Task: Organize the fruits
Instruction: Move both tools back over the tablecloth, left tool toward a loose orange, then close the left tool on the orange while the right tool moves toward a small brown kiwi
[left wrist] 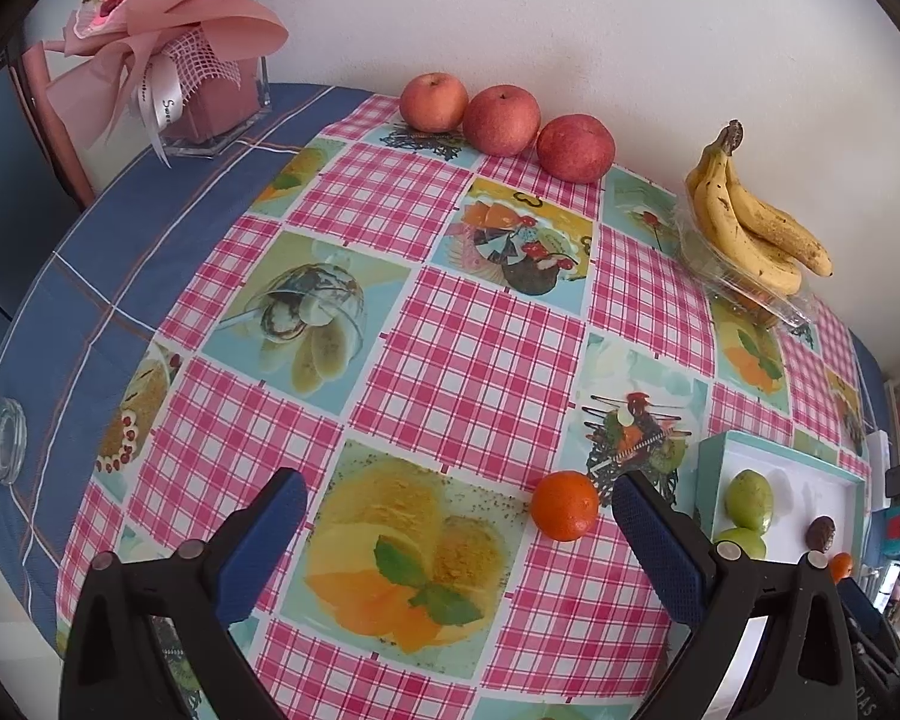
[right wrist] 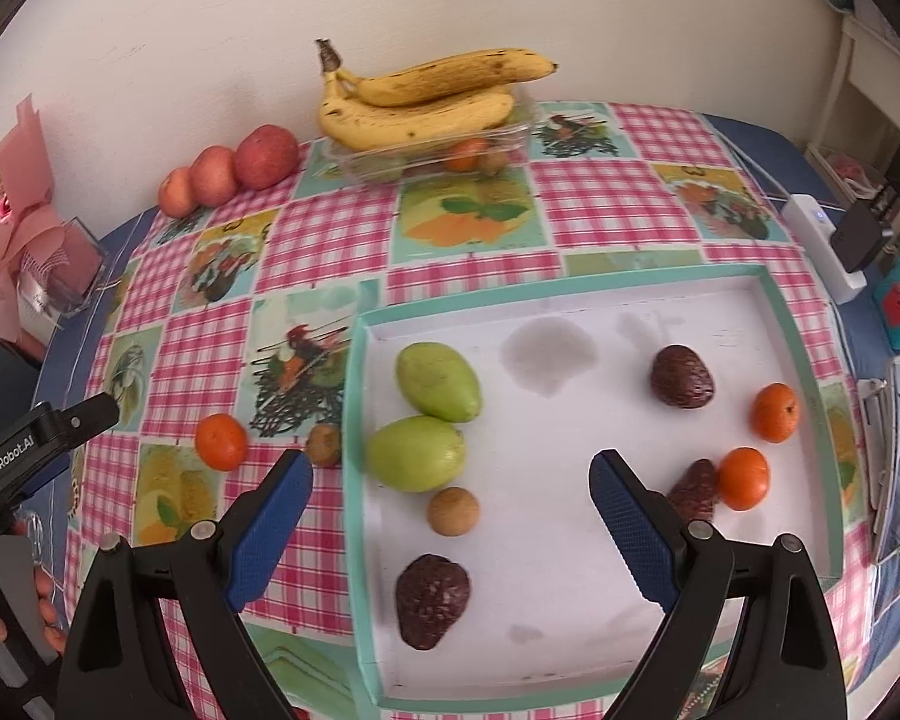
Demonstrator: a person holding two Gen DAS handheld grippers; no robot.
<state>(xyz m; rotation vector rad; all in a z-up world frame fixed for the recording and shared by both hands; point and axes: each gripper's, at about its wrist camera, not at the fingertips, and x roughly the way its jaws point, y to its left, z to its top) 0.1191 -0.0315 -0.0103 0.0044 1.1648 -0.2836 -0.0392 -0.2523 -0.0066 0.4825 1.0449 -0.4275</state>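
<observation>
A bench (left wrist: 498, 348) covered with a pink checked cloth is seen from two wrist cameras. The left hand-held gripper (left wrist: 459, 501) is held low over the cloth with its jaws spread wide and nothing between them. A loose tangerine (left wrist: 564, 505) lies on the cloth just beside its right finger, apparently the next fruit to be collected. The right hand-held gripper (right wrist: 450, 480) hovers above a shallow white tray (right wrist: 354, 480) with a teal rim, jaws likewise wide apart and empty.

Fruit in the tray is grouped by kind: two green mangoes (right wrist: 429, 414) touching at the left, two tangerines (right wrist: 759, 444) near the right wall, three dark wrinkled fruits, possibly avocados, spread about, and one small brown round fruit (right wrist: 453, 511). Another small brownish fruit (right wrist: 324, 445), blurred, sits outside against the tray's left wall. Three apples (left wrist: 501, 120) are lined along the far wall, and bananas (left wrist: 750, 222) rest on a clear plastic container (left wrist: 744, 288).
</observation>
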